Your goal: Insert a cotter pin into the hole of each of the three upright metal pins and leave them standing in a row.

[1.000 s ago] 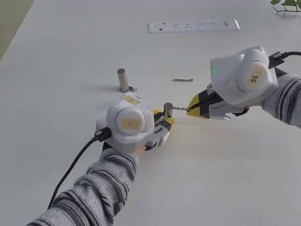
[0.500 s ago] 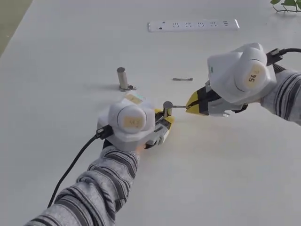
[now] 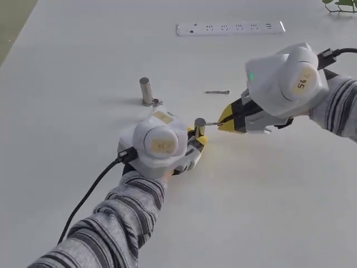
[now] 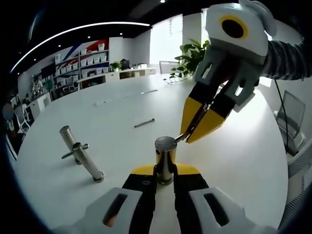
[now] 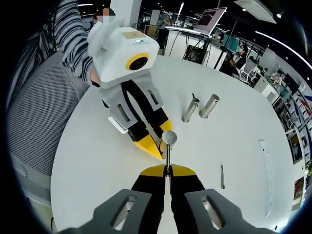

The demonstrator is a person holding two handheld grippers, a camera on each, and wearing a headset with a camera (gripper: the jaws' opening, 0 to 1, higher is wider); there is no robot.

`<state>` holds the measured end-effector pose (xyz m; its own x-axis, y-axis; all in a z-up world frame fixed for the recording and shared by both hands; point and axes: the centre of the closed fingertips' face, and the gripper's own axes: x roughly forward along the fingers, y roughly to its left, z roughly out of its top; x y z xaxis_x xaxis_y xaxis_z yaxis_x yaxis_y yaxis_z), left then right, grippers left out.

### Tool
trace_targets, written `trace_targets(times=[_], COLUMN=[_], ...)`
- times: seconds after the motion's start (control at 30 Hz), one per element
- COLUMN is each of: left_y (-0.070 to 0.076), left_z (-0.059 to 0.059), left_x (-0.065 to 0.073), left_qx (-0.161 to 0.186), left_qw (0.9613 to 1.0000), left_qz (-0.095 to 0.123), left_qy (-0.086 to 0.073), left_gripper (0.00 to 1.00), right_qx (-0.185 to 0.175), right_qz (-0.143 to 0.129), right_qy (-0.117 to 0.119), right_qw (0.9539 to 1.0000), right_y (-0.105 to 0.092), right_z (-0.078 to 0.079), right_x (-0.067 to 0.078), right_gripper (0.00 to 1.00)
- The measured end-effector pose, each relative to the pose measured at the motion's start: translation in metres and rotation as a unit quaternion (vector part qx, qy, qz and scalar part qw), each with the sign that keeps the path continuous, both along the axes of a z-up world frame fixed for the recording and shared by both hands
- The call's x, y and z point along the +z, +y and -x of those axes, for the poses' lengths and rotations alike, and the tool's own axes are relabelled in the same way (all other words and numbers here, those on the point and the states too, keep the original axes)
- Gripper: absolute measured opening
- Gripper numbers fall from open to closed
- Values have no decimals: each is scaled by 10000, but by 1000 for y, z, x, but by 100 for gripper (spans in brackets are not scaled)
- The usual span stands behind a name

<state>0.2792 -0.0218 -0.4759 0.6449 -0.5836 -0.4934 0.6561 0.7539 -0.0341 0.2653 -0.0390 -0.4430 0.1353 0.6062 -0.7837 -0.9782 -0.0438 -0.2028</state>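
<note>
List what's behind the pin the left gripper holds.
Two more metal pins stand behind the held pin to one side, a cotter pin crossing the nearer. A loose cotter pin lies farther back. The right gripper covers the table directly behind.

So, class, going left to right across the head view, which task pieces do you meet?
A freestanding metal pin → gripped metal pin → held cotter pin → right gripper.
</note>
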Motion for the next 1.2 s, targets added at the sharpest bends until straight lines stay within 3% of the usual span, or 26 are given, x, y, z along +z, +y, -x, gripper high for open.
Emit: trace_targets(times=[0.43,0.63,0.87,1.2], left_y=[0,0,-1,-1], left_z=[0,0,0,-1], left_x=[-1,-1,-2,-3], left_qx=[88,113,144,166], left_qw=[9999,9999,9999,9998], left_qz=[43,57,67,85], left_qy=[-48,-42,-22,-1], left_gripper=[9,9,9,9], right_qx=[75,-48,-208,-377], right_qz=[-25,-105,-176,-228], right_qy=[-128,-72,-23,49], right_qw=[9999,9999,9996,9990], right_y=[15,18,13,5], right_z=[0,-3,-7,-5], right_x=[-1,-2,2,5], right_gripper=[0,0,6,0])
